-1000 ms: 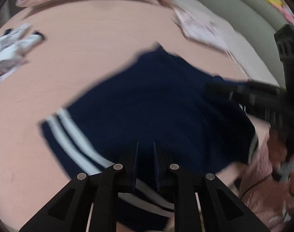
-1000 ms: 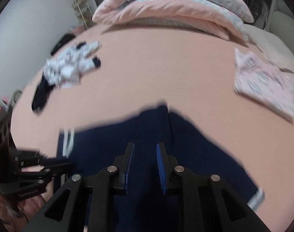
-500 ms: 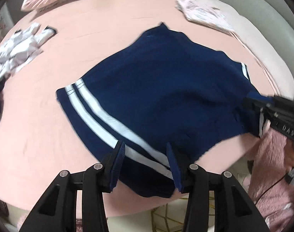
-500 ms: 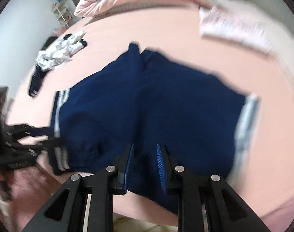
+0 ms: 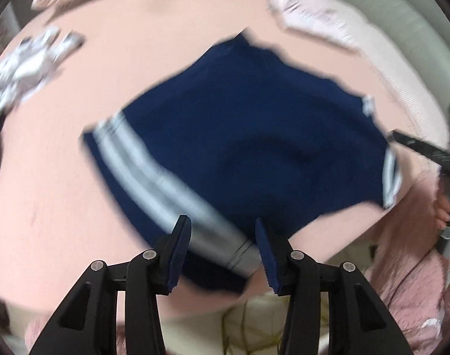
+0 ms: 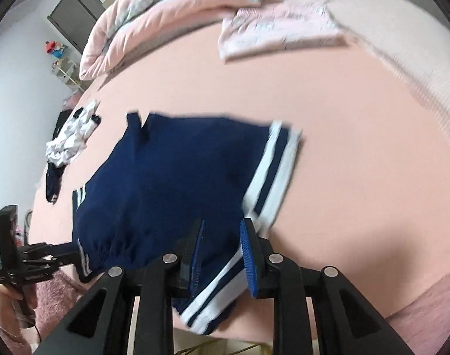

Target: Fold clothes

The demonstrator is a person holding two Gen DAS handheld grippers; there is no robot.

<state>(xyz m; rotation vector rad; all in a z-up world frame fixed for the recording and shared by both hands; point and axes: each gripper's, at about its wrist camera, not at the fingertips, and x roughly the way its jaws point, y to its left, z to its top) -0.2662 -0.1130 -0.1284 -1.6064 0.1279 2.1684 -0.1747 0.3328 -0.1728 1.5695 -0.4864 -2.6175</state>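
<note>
Bed [image 6: 358, 136] carried everything. Navy shorts [image 5: 254, 136] lay spread flat at its near edge, waistband toward the person, white side stripes at both ends. Folded pink garment [image 6: 278, 32] sat near the far right corner, crumpled white-and-navy piece [image 6: 74, 136] near the left edge. Left gripper [image 5: 223, 236] hovered over the striped near corner, fingers spread, pinching nothing. Right gripper [image 6: 222, 245] hung over the other striped corner, fingers a narrow gap apart, no cloth visibly pinched. Step looked like: shorts laid out, first fold not yet made. Next move needs both near corners pinched, then carried across together.
</note>
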